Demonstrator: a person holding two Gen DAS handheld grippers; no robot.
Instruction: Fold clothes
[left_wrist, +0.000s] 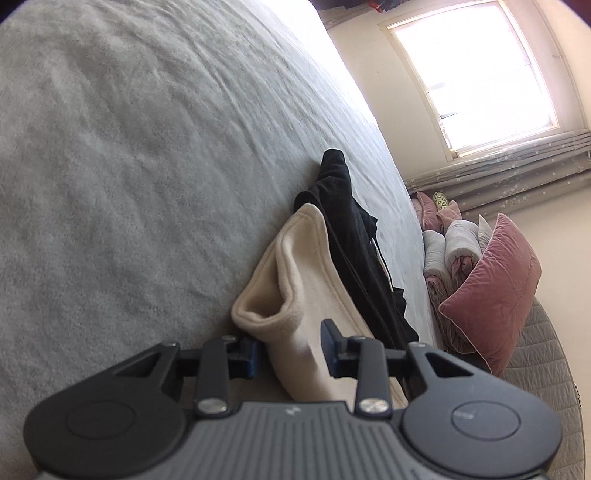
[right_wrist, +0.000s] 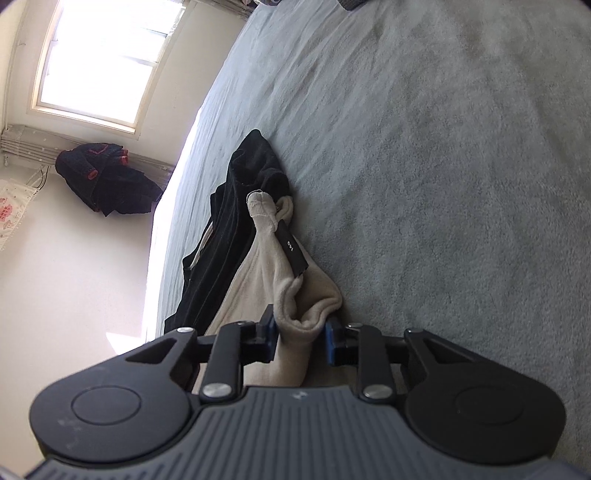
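Observation:
A cream fleece garment (left_wrist: 295, 280) lies bunched on the grey bed cover (left_wrist: 129, 166), with a black garment (left_wrist: 343, 221) lying against its far side. My left gripper (left_wrist: 290, 349) is shut on a thick fold of the cream fleece, which fills the gap between the blue pads. In the right wrist view the same cream garment (right_wrist: 266, 266) shows a black label (right_wrist: 291, 251), and the black garment (right_wrist: 236, 206) lies beyond it. My right gripper (right_wrist: 301, 341) is shut on a rolled edge of the cream fleece. Both views are strongly rolled to one side.
The grey cover (right_wrist: 443, 166) stretches wide beside the clothes. A pink pillow (left_wrist: 495, 284) and rolled bedding (left_wrist: 454, 243) are stacked past the bed's edge. A bright window (left_wrist: 476, 70) is behind, and dark clothes (right_wrist: 103, 181) hang below it.

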